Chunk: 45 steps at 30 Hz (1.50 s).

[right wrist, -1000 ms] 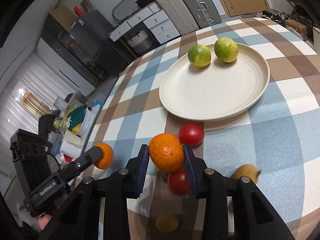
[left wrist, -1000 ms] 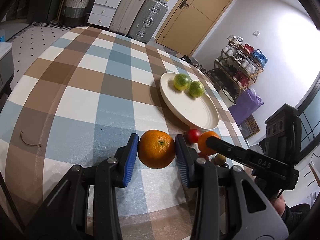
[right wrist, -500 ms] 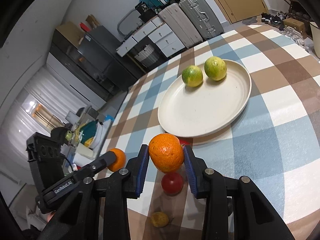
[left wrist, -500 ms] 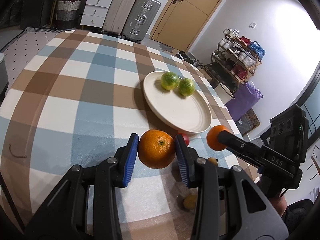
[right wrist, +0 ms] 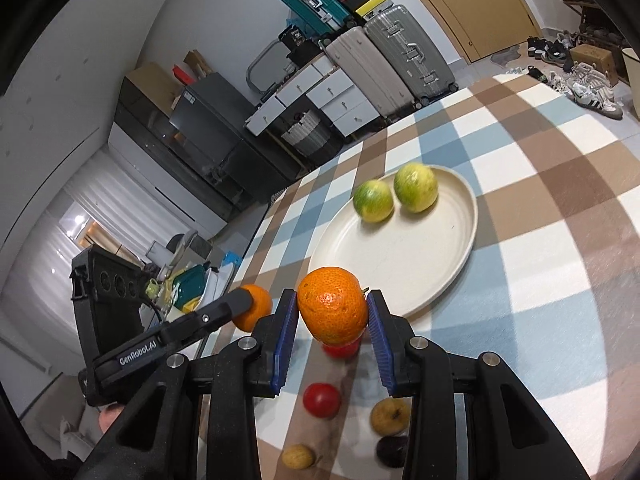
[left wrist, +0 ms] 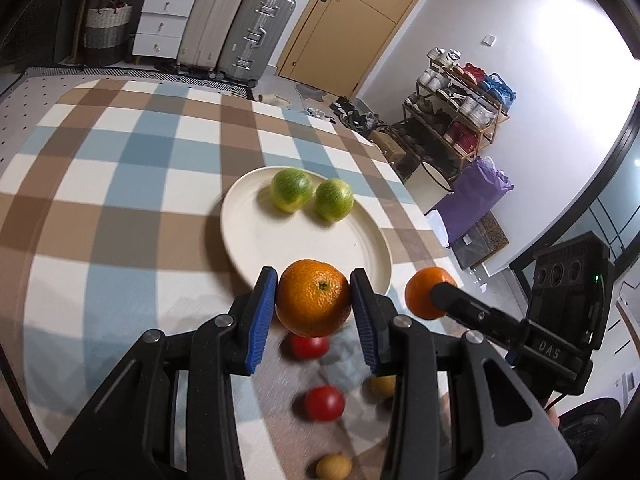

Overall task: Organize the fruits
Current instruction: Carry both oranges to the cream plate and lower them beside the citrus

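Both oranges, left gripper's (left wrist: 313,298) and right gripper's (right wrist: 333,310), now ride higher in clamped jaws, nearing the plate (left wrist: 248,232) at twelve o'clock for placing.

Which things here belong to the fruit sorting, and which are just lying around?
Job: left gripper and right gripper, each clamping an orange; plate; two green citrus; red fruits.
Lying about: suitcases, shoe rack, drawers.
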Tool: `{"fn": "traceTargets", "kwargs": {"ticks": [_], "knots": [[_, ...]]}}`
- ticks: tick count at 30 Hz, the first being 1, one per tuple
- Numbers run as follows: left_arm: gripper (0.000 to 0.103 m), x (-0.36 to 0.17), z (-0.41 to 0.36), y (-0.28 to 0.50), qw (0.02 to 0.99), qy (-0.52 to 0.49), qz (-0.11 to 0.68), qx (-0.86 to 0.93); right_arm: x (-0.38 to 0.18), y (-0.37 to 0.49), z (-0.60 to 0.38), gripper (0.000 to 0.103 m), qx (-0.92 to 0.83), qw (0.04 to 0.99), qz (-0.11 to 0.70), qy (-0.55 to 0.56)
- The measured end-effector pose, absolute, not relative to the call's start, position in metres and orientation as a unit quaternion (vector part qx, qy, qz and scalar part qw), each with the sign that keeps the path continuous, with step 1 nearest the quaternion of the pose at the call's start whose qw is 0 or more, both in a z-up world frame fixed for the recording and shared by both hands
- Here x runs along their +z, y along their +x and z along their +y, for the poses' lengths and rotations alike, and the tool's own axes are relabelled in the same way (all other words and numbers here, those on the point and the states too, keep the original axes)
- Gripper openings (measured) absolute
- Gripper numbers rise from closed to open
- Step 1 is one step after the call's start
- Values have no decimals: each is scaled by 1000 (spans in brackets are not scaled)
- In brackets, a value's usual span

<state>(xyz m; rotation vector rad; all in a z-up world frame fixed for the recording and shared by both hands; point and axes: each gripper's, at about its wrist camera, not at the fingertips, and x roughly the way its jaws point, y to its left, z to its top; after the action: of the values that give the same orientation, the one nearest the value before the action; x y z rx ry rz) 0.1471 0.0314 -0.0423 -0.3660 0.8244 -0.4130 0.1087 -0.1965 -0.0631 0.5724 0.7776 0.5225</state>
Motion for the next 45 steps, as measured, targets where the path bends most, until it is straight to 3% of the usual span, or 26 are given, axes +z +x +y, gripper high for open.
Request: {"fn": "traceTargets", "kwargs": {"ticks": [22, 45], "knots": [[35, -72, 14, 256, 862, -180, 439, -178, -79, 197, -196, 36, 270, 828, 403, 280], [35, -95, 17, 289, 857, -181, 455, -161, -96, 239, -171, 36, 249, 834, 443, 215]]}}
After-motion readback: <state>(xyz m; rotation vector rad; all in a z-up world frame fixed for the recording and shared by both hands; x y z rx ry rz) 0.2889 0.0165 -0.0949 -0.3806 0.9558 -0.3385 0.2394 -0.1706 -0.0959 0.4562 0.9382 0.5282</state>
